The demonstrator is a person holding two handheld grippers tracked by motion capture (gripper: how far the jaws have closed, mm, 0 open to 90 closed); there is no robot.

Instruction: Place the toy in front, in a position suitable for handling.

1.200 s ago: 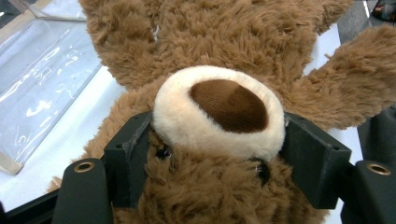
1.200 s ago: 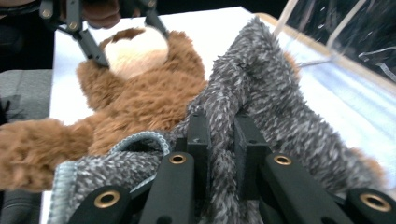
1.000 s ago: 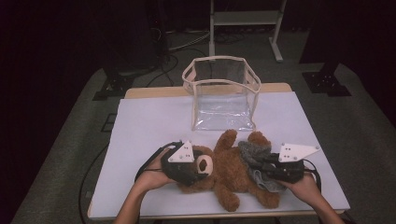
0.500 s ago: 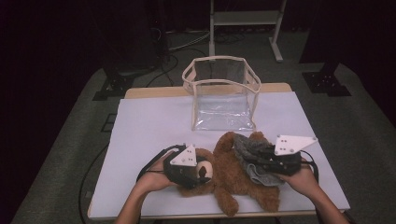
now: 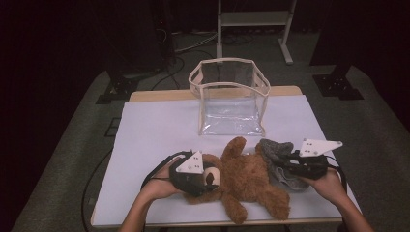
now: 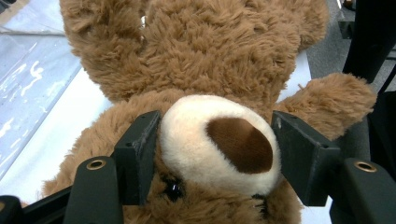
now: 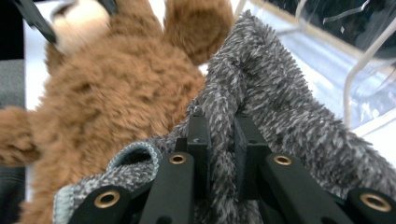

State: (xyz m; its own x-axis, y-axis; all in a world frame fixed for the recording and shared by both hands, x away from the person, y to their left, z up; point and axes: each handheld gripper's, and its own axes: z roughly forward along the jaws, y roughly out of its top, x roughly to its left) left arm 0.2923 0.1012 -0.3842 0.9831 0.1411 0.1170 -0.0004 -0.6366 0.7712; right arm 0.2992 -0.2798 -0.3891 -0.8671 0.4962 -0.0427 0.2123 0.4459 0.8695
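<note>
Lying on the table, the fluffy brown teddy bear point(image 5: 249, 176) shows a cream muzzle. The left gripper point(image 6: 215, 154) clamps that muzzle, having just closed in. The right gripper point(image 7: 223, 140) pinches the fuzzy grey garment point(image 7: 275, 116).

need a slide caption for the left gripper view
Left gripper jaws flank the teddy bear at its cream muzzle, beside the clear bag.

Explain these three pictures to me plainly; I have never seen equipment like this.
A person sits at a white table, holding black two-jaw tongs in each hand. The wide picture comes from a camera above; the two close-ups come from cameras riding on each pair of tongs. On the table lie a fluffy brown teddy bear, a grey knitted fuzzy garment and an open clear plastic bag. The left tongs have their jaws either side of the bear's cream snout. The right tongs pinch the grey garment.
</note>
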